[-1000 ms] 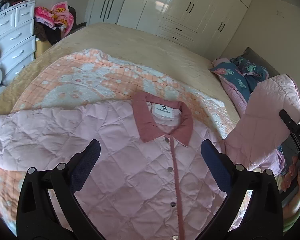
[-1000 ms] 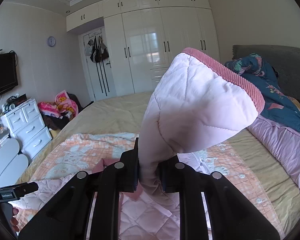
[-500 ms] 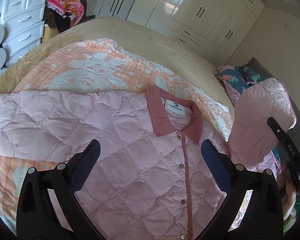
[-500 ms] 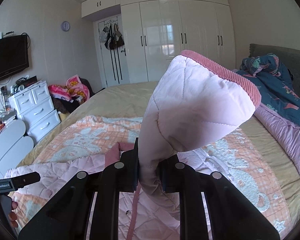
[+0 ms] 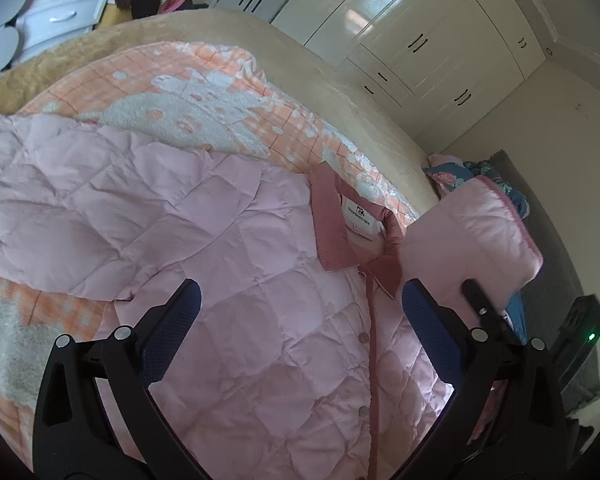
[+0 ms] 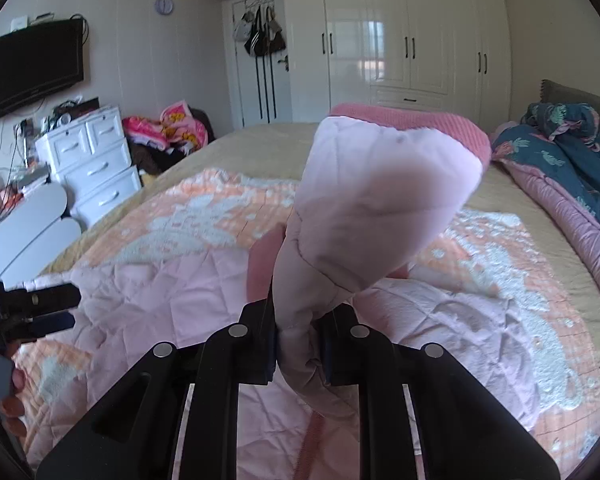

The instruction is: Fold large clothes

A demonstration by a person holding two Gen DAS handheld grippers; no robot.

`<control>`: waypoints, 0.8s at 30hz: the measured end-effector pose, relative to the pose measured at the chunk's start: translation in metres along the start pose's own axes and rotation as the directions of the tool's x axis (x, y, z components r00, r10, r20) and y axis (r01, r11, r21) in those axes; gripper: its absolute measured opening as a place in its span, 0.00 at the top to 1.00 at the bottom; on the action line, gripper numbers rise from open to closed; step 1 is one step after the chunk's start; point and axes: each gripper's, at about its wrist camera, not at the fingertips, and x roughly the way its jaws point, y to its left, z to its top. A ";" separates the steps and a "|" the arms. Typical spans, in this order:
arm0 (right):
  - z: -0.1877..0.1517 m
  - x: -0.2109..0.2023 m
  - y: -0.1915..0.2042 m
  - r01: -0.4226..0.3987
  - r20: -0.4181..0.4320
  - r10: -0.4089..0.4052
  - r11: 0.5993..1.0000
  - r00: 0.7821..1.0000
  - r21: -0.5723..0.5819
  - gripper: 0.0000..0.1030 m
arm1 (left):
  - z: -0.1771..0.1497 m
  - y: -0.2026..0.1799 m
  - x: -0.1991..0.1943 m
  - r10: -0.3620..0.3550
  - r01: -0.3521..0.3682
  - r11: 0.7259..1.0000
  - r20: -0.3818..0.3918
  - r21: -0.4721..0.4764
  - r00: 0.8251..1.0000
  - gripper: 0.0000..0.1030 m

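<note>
Quilted jacket (image 5: 268, 320): pink, padded, lies front-up and snapped shut on the blanket (image 5: 204, 92), collar (image 5: 339, 220) toward the wardrobe.
Sleeve (image 6: 379, 208): raised off the bed; cuff end stands above the right claw.
Right claw (image 6: 298, 344): pressed together, pinching the sleeve just below the cuff.
Left claw (image 5: 300, 316): spread wide, holding nothing, above the jacket's chest.
Handling: judged soft, light and bulky; padding will spring back, so creases need pressing flat. Shell looks smooth and may slip.
Grip points: cuffs, hem corners, shoulder seams; pinch through both layers.
Blanket: orange-and-white, spread under the jacket on the bed (image 5: 339, 76).
Surroundings: white wardrobe (image 6: 399, 40), drawers (image 6: 96, 164), bedding (image 6: 559, 160) by the headboard.
</note>
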 end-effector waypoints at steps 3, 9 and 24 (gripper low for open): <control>-0.014 0.016 0.012 -0.018 -0.041 0.018 1.000 0.999 -0.010 0.83 | 0.003 0.012 0.004 -0.027 0.026 0.999 -0.008 -0.046 1.000 0.08; -0.043 0.043 0.038 -0.065 -0.128 0.061 0.998 0.990 -0.024 0.76 | 0.007 0.020 0.007 -0.113 0.112 0.989 -0.006 -0.097 0.994 0.08; -0.073 0.018 0.055 -0.197 -0.213 0.178 0.978 0.961 -0.072 0.16 | -0.015 0.024 0.055 -0.247 0.212 0.952 -0.144 -0.221 0.958 0.08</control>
